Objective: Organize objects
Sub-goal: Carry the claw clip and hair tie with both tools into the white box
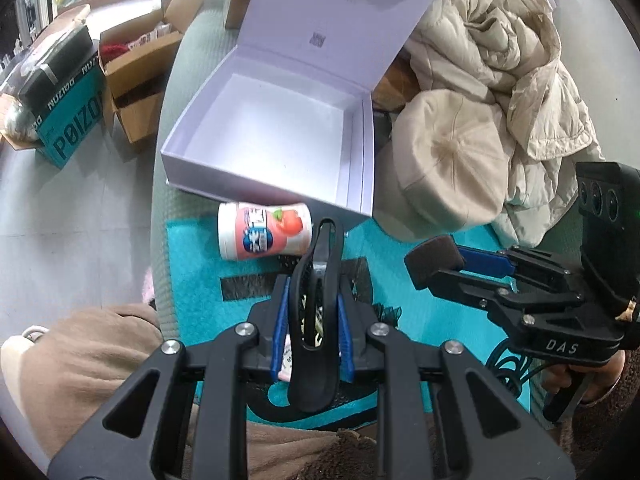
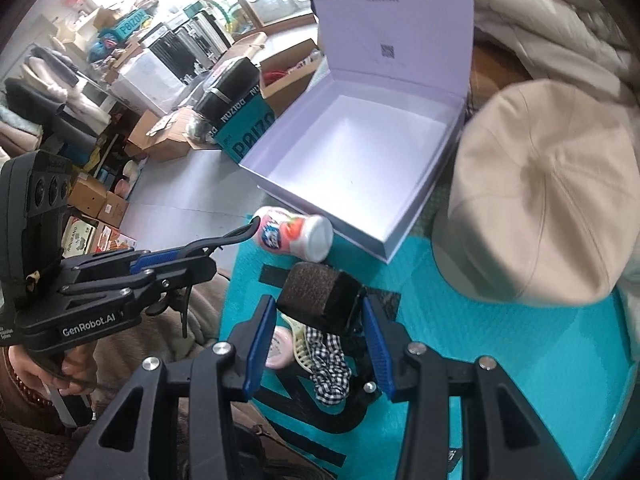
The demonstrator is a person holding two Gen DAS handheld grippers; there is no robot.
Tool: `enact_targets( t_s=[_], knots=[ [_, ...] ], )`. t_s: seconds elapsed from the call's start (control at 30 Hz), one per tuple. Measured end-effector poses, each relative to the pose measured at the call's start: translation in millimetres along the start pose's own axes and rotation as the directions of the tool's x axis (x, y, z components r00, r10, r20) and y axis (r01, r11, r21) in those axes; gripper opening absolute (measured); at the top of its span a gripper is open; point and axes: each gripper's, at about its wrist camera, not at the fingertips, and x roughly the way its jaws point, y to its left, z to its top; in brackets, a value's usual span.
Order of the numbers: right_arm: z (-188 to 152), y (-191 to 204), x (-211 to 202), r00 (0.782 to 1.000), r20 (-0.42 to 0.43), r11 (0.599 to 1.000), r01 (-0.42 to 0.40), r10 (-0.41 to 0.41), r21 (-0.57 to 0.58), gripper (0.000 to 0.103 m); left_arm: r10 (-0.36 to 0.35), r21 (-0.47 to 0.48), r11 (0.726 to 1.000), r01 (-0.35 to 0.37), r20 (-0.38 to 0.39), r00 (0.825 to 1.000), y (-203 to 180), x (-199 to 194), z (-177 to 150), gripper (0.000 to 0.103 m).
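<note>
My left gripper [image 1: 316,284] is shut on a long black hair clip [image 1: 334,256], held above a teal mat [image 1: 192,248]. To its right, my right gripper [image 1: 448,266] grips a dark spongy block [image 1: 424,260]. In the right wrist view the block [image 2: 316,288] sits between the blue pads of that gripper [image 2: 318,308], and the left gripper [image 2: 200,258] holds the clip [image 2: 236,236]. An open white box [image 1: 260,176] with its lid raised stands just beyond, empty. A pink bottle [image 1: 264,232] lies on its side against the box's front wall.
A beige cap [image 1: 448,160] and a cream padded coat [image 1: 500,40] lie right of the box. Below the right gripper are a checked cloth piece [image 2: 328,356], a pink round item [image 2: 278,348] and a cream clip [image 2: 302,350]. Cardboard boxes [image 1: 136,80] crowd the floor at left.
</note>
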Motion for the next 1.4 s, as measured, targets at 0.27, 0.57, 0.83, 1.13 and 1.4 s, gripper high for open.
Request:
enact_targets(
  t_s=[0.27, 0.57, 0.83, 1.13, 1.4],
  knots=[
    [19, 9, -15, 0.999, 0.034, 1.000, -0.009, 0.010, -0.029, 0.045, 0.033, 0.047, 0.998, -0.034, 0.027, 0.999, -3, -21, 26, 0.020],
    [46, 9, -18, 0.998, 0.058, 0.999, -0.022, 0.024, -0.046, 0.045, 0.062, 0.079, 0.995, -0.065, 0.039, 0.997, 0, -27, 50, 0.020],
    [71, 2, -9, 0.998, 0.058, 0.999, -0.019, 0.022, -0.048, 0.045, 0.087, 0.103, 0.991, -0.092, 0.046, 0.995, 4, -15, 69, 0.020],
    [95, -17, 16, 0.998, 0.062, 1.000, -0.013, 0.012, 0.007, 0.045, 0.111, 0.130, 0.985, -0.113, 0.026, 0.994, 14, 15, 91, 0.020],
    [112, -29, 56, 0.999, 0.052, 1.000, -0.011, 0.010, 0.014, 0.045, 0.125, 0.211, 0.969, -0.126, 0.017, 0.992, 19, 51, 105, 0.020]
  ],
)
